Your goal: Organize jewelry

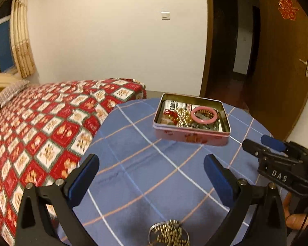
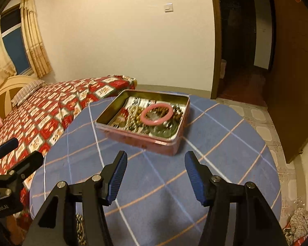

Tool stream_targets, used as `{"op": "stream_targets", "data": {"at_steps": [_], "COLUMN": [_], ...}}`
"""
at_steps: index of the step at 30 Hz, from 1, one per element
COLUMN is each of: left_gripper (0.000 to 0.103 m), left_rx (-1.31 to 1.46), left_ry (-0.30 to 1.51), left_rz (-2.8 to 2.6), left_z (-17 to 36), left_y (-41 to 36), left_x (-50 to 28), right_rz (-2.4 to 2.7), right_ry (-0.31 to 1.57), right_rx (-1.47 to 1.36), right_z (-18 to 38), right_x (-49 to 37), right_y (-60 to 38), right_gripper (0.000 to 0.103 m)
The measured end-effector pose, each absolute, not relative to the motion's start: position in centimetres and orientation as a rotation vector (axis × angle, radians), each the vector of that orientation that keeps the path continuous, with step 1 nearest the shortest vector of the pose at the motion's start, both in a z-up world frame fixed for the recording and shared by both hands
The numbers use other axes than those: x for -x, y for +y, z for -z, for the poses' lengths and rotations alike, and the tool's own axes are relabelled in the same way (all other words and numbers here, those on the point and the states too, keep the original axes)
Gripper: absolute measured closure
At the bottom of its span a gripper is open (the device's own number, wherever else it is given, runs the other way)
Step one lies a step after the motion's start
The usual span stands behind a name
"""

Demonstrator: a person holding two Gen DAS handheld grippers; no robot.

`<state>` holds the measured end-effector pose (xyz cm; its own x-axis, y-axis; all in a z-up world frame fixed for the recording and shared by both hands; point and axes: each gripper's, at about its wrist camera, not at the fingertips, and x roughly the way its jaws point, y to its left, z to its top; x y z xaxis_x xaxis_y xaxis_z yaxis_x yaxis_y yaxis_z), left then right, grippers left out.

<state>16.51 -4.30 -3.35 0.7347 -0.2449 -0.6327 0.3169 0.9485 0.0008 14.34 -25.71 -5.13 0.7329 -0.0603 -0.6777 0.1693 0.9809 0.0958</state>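
Observation:
An open pink tin (image 1: 192, 138) stands on the far side of a round table; it holds a pink bangle (image 1: 205, 121), gold beads (image 1: 182, 115) and other tangled jewelry. The right wrist view shows the same tin (image 2: 141, 141) and bangle (image 2: 154, 123). A gold bead chain with a silver ring (image 1: 170, 233) lies on the cloth at the near edge, just below my left gripper (image 1: 151, 160). That gripper is open wide and empty. My right gripper (image 2: 156, 155) is open too, with nothing between its blue pads, short of the tin.
A blue plaid cloth (image 1: 143, 174) covers the table. A bed with a red patterned quilt (image 1: 41, 123) lies close on the left. A brown door (image 1: 281, 61) stands open at the right. A person's hand (image 1: 295, 219) holds the right gripper (image 1: 264, 143).

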Motion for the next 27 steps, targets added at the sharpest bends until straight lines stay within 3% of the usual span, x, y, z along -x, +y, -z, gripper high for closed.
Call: {"op": "stream_targets", "data": {"at_steps": [23, 27], "left_gripper": [0.000, 0.009], "left_rx": [-0.041, -0.071], "left_ry": [0.765, 0.806], "left_rz": [0.237, 0.256], "left_z": [9.3, 10.6], "left_y": [4.8, 4.4], "left_x": [-11.6, -11.3], "right_rz": [-0.078, -0.151], "right_ry": [0.834, 0.867], "right_rx": [-0.026, -0.038], "right_z": [9.9, 11.1], "right_x": [-9.3, -9.2], "right_y": [-18.9, -17.5], "right_gripper": [0.044, 0.044]}}
